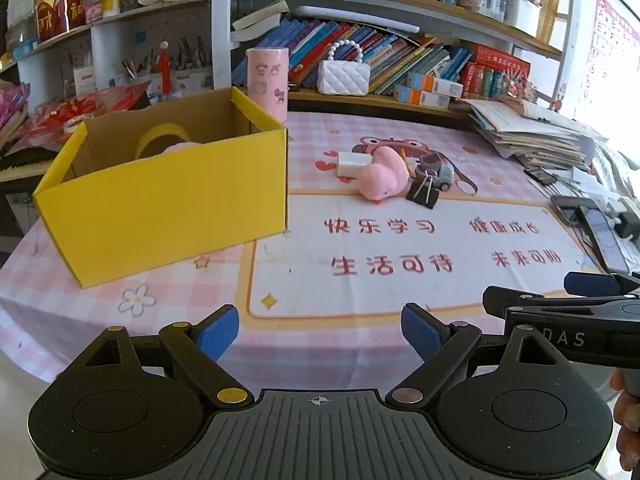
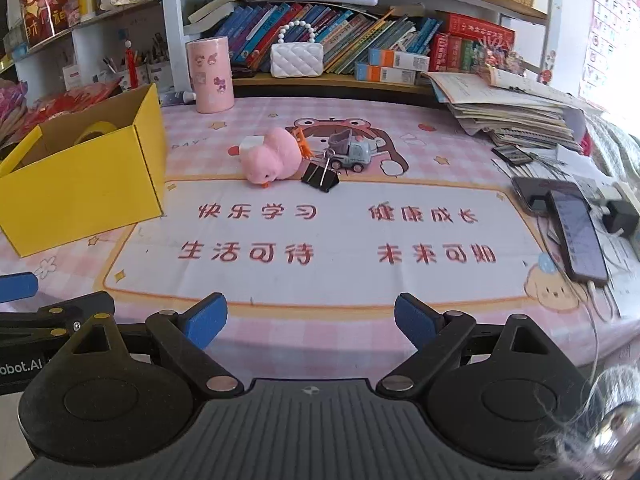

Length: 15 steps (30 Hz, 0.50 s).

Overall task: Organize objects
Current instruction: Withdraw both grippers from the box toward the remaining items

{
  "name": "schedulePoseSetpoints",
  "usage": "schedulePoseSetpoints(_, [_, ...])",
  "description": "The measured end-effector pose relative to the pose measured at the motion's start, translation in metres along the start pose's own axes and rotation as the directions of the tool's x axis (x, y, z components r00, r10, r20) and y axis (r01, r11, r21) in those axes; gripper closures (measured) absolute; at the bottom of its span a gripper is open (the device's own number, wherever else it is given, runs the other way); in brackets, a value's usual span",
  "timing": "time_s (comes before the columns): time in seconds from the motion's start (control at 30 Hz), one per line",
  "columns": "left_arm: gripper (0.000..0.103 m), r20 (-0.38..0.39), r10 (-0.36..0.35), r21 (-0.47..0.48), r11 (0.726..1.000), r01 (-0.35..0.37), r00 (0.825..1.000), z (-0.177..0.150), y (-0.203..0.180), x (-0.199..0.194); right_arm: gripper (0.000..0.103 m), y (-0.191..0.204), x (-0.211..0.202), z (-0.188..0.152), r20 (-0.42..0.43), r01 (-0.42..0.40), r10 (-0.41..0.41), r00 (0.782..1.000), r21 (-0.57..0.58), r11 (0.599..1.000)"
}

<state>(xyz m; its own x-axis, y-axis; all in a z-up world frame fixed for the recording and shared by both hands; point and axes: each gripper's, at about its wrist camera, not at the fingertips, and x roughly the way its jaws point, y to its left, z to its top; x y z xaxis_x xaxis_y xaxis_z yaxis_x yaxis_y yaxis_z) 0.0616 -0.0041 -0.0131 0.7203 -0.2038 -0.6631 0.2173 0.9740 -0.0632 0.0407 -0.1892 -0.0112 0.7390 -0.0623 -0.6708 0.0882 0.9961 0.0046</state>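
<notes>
Bookshelves crowd the top of both frames; below them a pink checked tablecloth (image 2: 360, 128) carries the work. Left gripper (image 1: 320, 334) and right gripper (image 2: 311, 322) both stand wide apart at bottom centre, nothing between the pads.

Loose items cluster mid-frame: pink plush chick (image 2: 272, 158), black binder clip (image 2: 320, 178), grey toy truck (image 2: 352, 152), white block (image 1: 353, 163). Yellow box (image 1: 168, 200) sits at left, open-topped.

Key relation: in the right wrist view the cluster lies nearly straight ahead and well apart; in the left view it lies up and to the right. Judgement: right hand is better lined up.

Left view alone shows a yellow tape roll (image 1: 162, 136) inside the box.
</notes>
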Motion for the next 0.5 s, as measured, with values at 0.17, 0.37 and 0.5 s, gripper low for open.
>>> schedulePoseSetpoints(0.17, [0.013, -0.001, 0.009, -0.005, 1.000, -0.009, 1.000, 0.015, -0.013, 0.020, 0.013, -0.012, 0.022, 0.018, -0.009, -0.021, 0.021, 1.000, -0.025, 0.999])
schedulePoseSetpoints(0.37, [0.013, 0.008, 0.019, -0.005, 1.000, -0.019, 1.000, 0.038, -0.034, 0.046, 0.016, -0.038, 0.046, 0.040, -0.009, -0.040, 0.040, 0.999, -0.034, 0.999])
schedulePoseSetpoints(0.5, [0.013, 0.019, 0.032, -0.008, 0.999, -0.032, 0.999, 0.053, -0.048, 0.061, 0.021, -0.057, 0.062, 0.053, -0.013, -0.061, 0.060, 0.998, -0.038, 0.997])
